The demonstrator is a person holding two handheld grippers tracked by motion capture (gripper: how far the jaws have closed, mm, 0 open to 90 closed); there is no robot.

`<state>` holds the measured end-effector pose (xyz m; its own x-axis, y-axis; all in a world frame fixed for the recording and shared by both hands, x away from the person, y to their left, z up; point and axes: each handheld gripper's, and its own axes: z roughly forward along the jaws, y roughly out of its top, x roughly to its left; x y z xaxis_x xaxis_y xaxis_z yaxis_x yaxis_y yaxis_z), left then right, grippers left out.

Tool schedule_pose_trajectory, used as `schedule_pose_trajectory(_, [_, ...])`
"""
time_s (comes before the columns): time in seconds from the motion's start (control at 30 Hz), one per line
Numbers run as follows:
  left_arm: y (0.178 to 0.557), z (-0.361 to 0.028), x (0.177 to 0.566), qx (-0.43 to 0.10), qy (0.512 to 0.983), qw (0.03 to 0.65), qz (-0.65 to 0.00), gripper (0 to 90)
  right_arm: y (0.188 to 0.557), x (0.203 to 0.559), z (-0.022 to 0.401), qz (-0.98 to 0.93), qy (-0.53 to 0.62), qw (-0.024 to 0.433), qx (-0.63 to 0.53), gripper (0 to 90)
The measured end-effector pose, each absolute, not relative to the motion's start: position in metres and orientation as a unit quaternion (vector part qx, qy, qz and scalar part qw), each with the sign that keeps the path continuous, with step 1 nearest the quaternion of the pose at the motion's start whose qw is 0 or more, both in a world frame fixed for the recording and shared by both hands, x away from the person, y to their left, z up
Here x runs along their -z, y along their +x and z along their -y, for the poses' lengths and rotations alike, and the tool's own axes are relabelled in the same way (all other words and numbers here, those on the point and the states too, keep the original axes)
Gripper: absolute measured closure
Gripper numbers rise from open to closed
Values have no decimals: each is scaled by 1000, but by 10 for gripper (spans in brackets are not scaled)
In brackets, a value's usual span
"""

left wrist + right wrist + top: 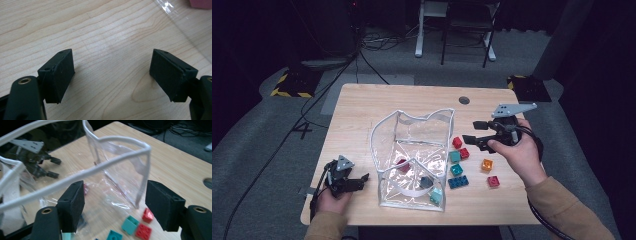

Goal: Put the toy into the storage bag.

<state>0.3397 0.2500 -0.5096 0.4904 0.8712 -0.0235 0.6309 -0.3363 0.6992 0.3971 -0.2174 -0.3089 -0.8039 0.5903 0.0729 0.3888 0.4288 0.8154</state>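
High view: the clear plastic pouch (412,160) stands open mid-table, building bricks (460,159) beside it. Left gripper view: left gripper (112,75) released, empty, over the bare table (100,30). Right gripper view: right gripper (115,205) released, empty, facing the pouch's white rim (120,160). The pouch looks light and floppy; grasp that stiffer rim.

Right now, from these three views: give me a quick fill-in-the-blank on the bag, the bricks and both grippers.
1. The clear bag with white trim stands ____ at the top.
2. The orange brick lies ____ the bag, on the wooden table.
3. The left gripper rests with its jaws apart over bare ____.
4. The right gripper hangs over the loose bricks with ____ between its jaws.

Missing words: open; outside; wood; nothing
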Motion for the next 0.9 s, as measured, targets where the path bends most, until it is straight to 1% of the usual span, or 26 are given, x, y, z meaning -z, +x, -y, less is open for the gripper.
schedule_pose_trajectory(0.23, [340, -250, 509, -180, 798, 331, -471, 202, 400, 328, 245, -829, 329, 118, -436, 323])
schedule_pose_trajectory(0.5, [340, -250, 509, -180, 798, 331, -471, 202, 403, 346, 265, -825, 353, 121, -425, 306])
schedule_pose_trajectory(0.9, [340, -250, 509, -180, 798, 331, -471, 202, 406, 378, 282, -824, 373, 113, -412, 290])
